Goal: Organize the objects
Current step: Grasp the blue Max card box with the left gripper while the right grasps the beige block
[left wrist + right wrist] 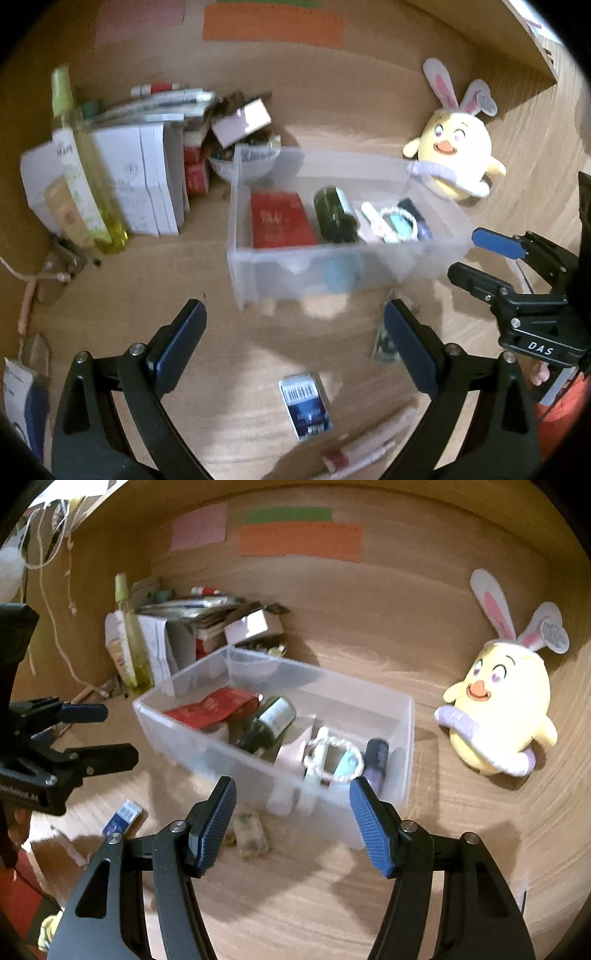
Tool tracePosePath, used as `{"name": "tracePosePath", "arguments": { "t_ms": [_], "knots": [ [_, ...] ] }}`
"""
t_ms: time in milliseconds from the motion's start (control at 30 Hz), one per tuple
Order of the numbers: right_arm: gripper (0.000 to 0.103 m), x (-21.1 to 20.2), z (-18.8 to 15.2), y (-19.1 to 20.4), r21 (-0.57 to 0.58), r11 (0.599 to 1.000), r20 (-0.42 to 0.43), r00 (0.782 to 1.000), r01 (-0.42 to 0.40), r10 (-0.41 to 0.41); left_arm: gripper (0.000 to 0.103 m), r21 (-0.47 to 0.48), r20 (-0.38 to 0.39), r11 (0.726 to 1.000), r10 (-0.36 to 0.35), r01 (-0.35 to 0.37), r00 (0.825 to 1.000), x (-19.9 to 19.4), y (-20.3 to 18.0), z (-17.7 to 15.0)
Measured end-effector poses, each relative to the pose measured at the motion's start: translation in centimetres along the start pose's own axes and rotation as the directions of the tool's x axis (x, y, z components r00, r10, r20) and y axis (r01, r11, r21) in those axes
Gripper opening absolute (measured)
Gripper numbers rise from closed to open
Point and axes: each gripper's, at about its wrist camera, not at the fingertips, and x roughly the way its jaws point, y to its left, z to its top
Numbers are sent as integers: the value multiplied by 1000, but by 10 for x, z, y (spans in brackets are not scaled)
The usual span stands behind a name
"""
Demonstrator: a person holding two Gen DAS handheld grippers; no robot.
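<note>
Bin: translucent plastic storage box (343, 254) sits mid-desk, gathering a red packet, dark green bottle, beads.
Left gripper (295, 347): jaws apart, empty, above the small blue barcoded box (306, 406).
Right gripper (293, 823): apart, empty, facing bin.

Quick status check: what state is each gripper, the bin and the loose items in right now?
Left gripper: open, empty.
Right gripper: open, empty.
Clear bin: lidless, holding a red box and a dark green bottle on its side.
Blue packet: flat on the desk, outside the bin.
Plush chick: beside the bin, untouched.
</note>
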Motion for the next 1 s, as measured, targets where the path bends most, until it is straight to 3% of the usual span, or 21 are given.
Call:
{"name": "tracePosePath", "arguments": {
  "t_ms": [200,467,500,600,767,867,933,1000],
  "knots": [
    [60,14,-19,9,-26,999,-71,997,-29,28,98,10,-75,1000,3,-3,997,8,-1,-26],
    [60,42,-34,4,8,998,-162,985,-58,58,97,57,-110,998,40,-34,993,10,-14,-48],
    [60,45,-34,4,14,998,-168,983,-66,68,95,60,-105,997,46,-40,993,8,-14,-49],
    [57,50,-36,5,19,996,-183,979,-84,86,77,57,-129,998,36,-29,991,9,-13,-53],
    [48,58,-35,11,14,994,-206,972,-109,110,69,43,-165,999,26,-19,986,16,-10,-61],
    [38,62,-34,15,0,994,-206,973,-111,108,65,47,-168,999,20,-12,986,18,-9,-64],
    [25,63,-33,17,-13,994,-201,974,-110,105,59,60,-161,998,30,-21,986,17,-10,-66],
    [23,63,-33,17,-17,993,-199,974,-116,110,52,69,-155,997,38,-27,987,16,-10,-66]
  ]
}}
